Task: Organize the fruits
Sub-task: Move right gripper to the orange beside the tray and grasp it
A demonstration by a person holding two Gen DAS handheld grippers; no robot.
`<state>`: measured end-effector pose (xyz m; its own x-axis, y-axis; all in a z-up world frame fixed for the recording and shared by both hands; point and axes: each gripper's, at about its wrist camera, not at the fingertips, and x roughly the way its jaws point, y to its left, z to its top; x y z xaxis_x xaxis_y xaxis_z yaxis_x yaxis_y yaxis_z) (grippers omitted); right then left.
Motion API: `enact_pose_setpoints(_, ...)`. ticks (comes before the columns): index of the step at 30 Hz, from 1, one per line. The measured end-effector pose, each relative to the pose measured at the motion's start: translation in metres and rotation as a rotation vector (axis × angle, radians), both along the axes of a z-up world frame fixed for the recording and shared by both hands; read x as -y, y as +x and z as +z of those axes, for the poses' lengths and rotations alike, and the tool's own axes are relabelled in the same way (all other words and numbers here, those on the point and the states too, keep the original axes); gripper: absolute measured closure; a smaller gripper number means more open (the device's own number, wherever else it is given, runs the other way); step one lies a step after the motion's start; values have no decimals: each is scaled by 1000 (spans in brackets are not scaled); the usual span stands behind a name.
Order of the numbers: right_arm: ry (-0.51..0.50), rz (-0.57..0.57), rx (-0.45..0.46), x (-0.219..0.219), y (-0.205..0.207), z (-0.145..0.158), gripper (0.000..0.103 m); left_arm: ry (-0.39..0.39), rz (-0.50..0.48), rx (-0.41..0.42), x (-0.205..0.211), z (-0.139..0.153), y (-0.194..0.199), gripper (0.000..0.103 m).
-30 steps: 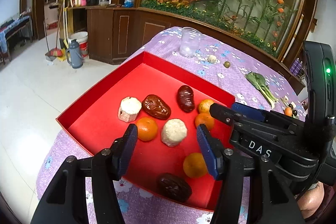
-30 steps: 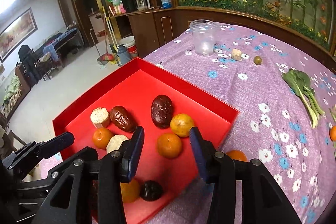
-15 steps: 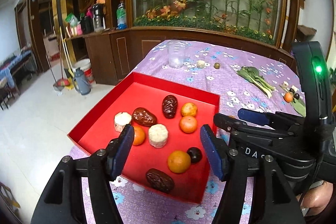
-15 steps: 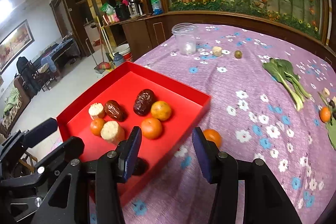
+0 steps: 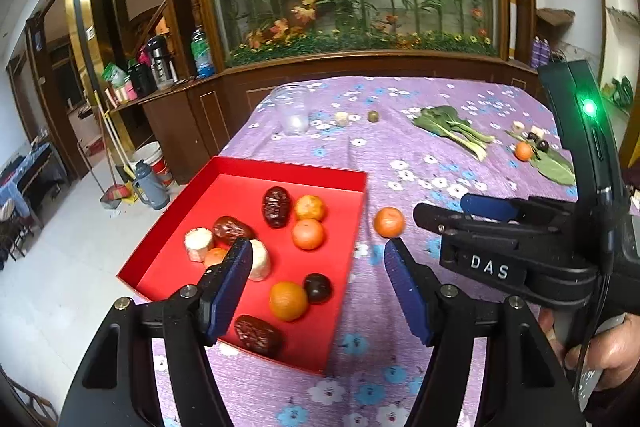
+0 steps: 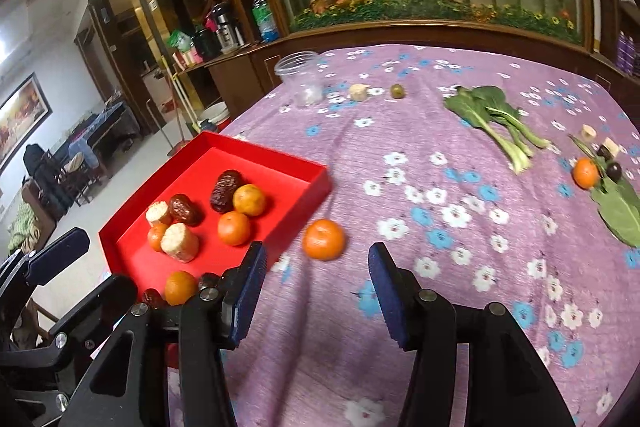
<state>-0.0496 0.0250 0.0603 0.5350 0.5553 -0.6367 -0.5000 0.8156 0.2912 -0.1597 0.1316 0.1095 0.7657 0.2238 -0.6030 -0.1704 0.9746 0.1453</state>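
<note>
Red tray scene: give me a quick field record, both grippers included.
tray: red tray at the table's left edge, on purple floral cloth
in tray: four oranges, three dates, two pale corn-like chunks, one dark round fruit
loose orange: orange on the cloth just right of the tray, apart from it
far items: clear jar, greens, another orange beside dark fruits and a leaf
left gripper: open, empty, above the tray
right gripper: open, empty, loose orange just ahead
</note>
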Motion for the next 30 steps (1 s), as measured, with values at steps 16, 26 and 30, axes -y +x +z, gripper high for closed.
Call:
enact_pose_setpoints(16, 2, -208, -44, 124, 26, -22, 42, -108, -90, -148, 26, -31, 28, 31)
enact_pose_setpoints(26, -24, -414, -72, 232, 45, -35, 43, -231, -130, -212, 31, -46, 43, 31)
enact_pose_setpoints(30, -13, -472, -105, 260, 47, -44, 43, -283, -130, -238, 29, -52, 49, 31)
